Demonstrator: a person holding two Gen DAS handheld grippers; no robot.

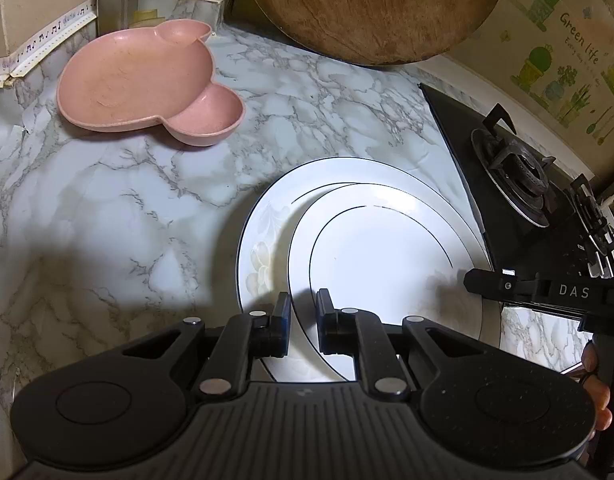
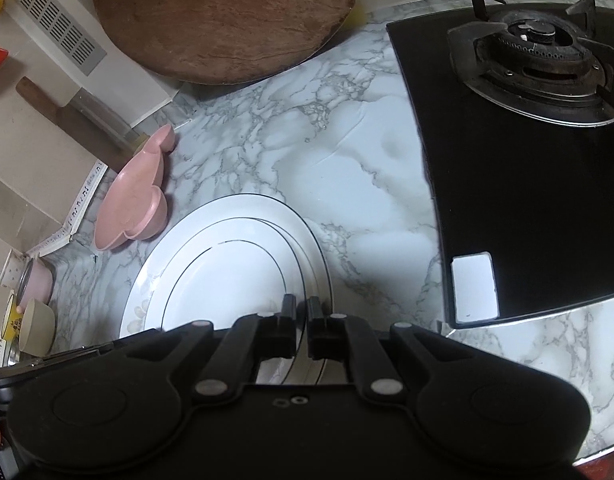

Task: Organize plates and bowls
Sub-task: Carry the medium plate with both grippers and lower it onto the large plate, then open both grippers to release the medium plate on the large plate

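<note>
Looking past your claws, you see a marble-patterned bench (image 1: 119, 208) running ahead to a wall. Leaning there, far ahead, is a round wooden board (image 1: 371, 4). Right of the right claw (image 2: 301, 312) lies a black gas hob (image 2: 519, 184). Two white plates (image 1: 367, 248), the smaller on the larger, sit under both claws; each claw, left claw (image 1: 303, 308) included, is clamped on the upper plate's rim. A pink divided dish (image 1: 147, 84) lies ahead-left.
</note>
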